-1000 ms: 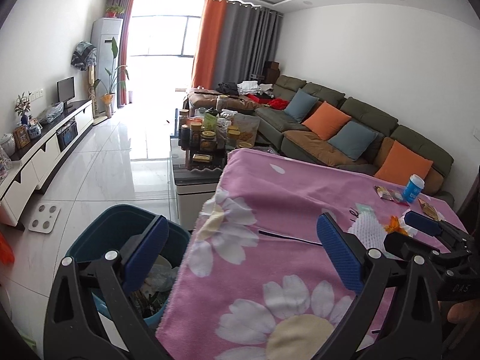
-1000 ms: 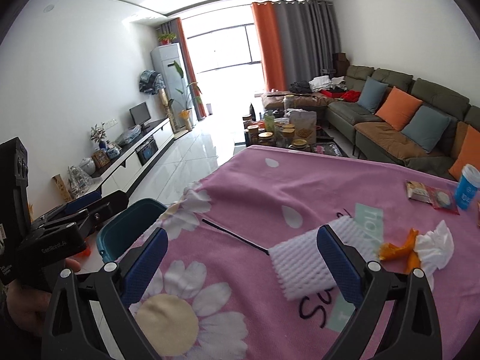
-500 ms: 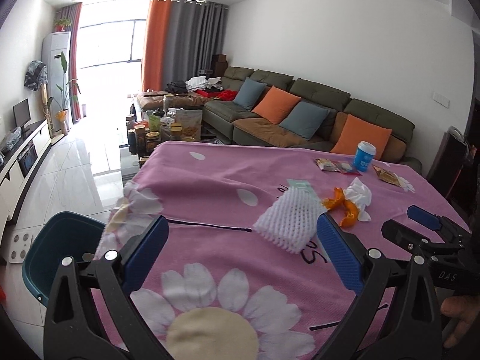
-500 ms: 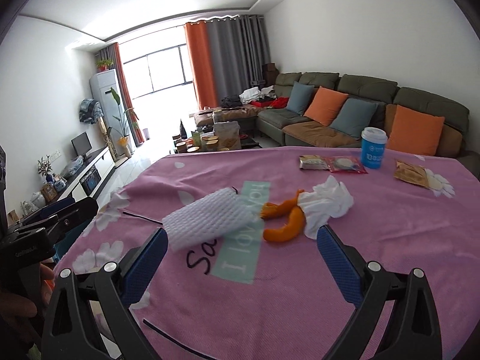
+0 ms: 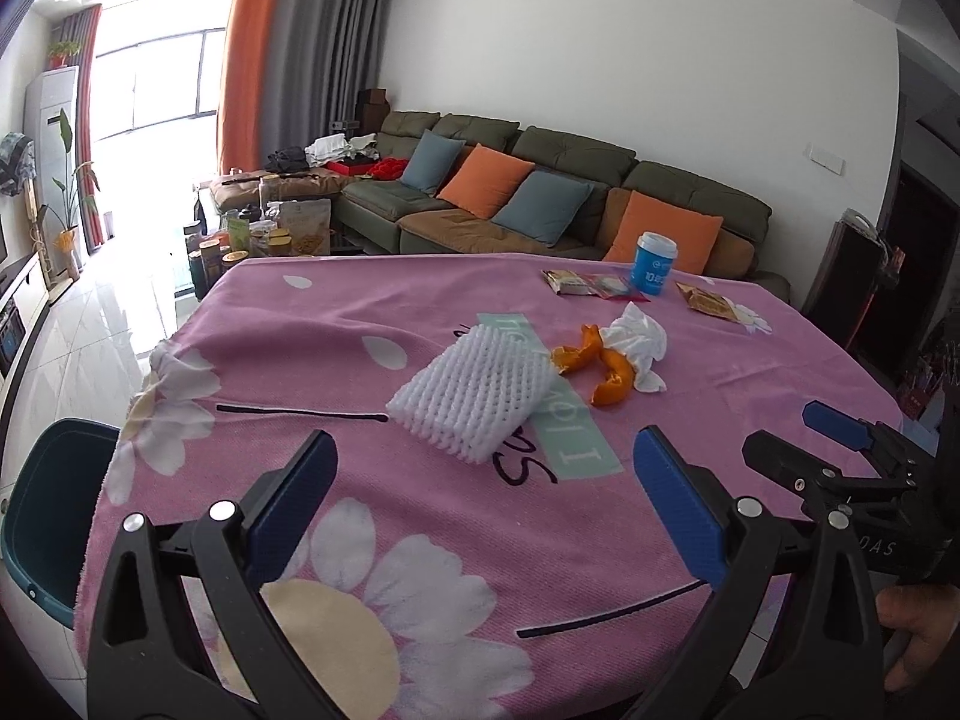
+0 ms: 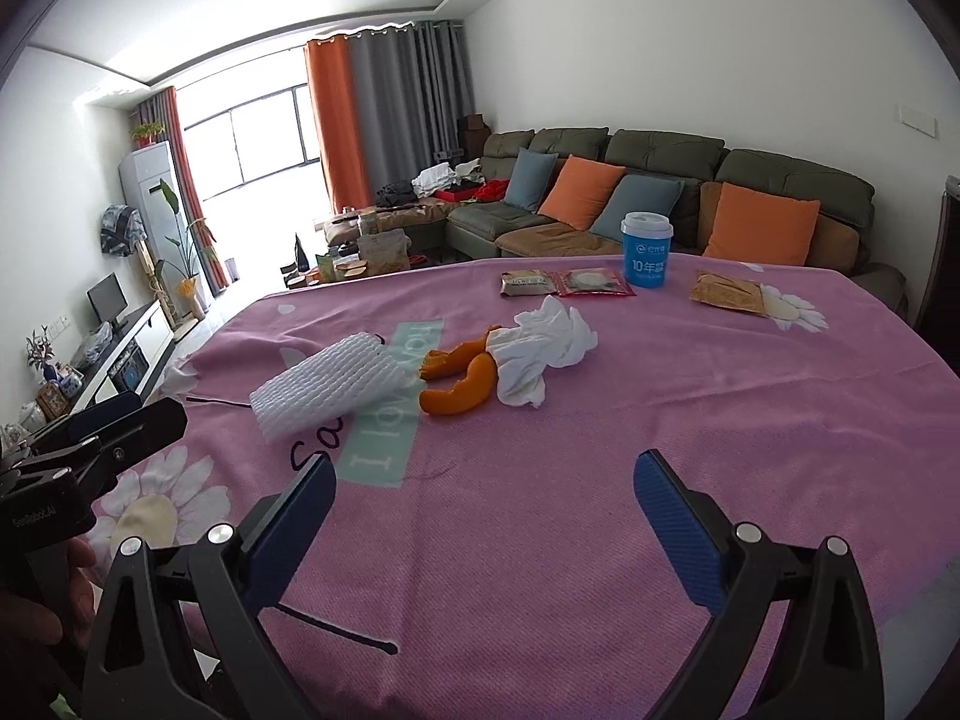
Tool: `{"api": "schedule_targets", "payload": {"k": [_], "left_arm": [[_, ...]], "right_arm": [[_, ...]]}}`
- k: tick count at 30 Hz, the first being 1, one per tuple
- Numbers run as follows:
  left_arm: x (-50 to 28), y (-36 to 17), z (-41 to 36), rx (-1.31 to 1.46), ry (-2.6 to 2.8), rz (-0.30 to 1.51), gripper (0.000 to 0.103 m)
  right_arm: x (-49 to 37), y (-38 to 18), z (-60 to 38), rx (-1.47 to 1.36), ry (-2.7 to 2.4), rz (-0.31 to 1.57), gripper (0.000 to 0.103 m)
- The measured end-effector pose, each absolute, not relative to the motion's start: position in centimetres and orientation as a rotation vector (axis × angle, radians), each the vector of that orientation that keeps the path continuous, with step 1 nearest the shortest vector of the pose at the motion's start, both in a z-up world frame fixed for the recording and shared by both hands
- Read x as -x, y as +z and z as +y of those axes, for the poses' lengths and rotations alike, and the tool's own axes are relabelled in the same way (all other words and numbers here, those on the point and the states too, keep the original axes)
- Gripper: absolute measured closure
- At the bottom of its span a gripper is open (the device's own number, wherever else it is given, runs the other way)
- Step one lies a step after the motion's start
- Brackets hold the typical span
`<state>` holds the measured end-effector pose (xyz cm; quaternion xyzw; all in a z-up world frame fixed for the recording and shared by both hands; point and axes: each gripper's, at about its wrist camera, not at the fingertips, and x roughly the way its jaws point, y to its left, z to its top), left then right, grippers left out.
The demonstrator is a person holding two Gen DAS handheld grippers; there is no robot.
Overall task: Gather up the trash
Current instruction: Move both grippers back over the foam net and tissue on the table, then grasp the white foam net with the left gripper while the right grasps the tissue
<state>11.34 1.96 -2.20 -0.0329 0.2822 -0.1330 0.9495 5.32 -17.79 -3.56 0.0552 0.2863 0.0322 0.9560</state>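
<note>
On the pink flowered tablecloth point(image 5: 420, 300) point(image 6: 600, 450) lie a white foam fruit net point(image 5: 471, 399) point(image 6: 327, 385), orange peel point(image 5: 600, 369) point(image 6: 459, 381) and a crumpled white tissue point(image 5: 639, 342) point(image 6: 543, 348). Farther back are snack wrappers point(image 5: 591, 284) point(image 6: 567, 284), a brown packet point(image 5: 708, 303) point(image 6: 726, 292) and a blue paper cup point(image 5: 653, 264) point(image 6: 646, 251). My left gripper point(image 5: 483, 498) is open and empty, just short of the foam net. My right gripper point(image 6: 483, 516) is open and empty, short of the peel.
A teal trash bin point(image 5: 42, 516) stands on the floor at the table's left edge. A green sofa with orange and blue cushions point(image 5: 540, 192) point(image 6: 660, 192) runs behind the table. A cluttered coffee table point(image 5: 264, 234) stands beyond the far edge.
Both grippers have swung right, from the bin and table's left edge to face the trash in the table's middle. Both stayed open and empty.
</note>
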Motion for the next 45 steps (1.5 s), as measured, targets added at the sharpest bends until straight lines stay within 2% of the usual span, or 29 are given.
{"api": "schedule_targets", "payload": {"k": [10,25,45], "left_arm": [[-13.0,-3.0,1.5,0.061,-0.290,0.610,0.006],[-17.9,-3.1,0.8,0.031,-0.285,0.634,0.006],[-26.1,-7.2,-2.6,-0.008,-0.325,0.846,0.006]], "right_arm": [[-6.0,-3.6,-19.3,-0.128,0.023,0.599,0.007],[-11.9,-3.6,-20.2,-0.131,0.061,0.639,0.007],[-23.5,-6.2,-22.6,-0.161,0.082,0.834,0.007]]}}
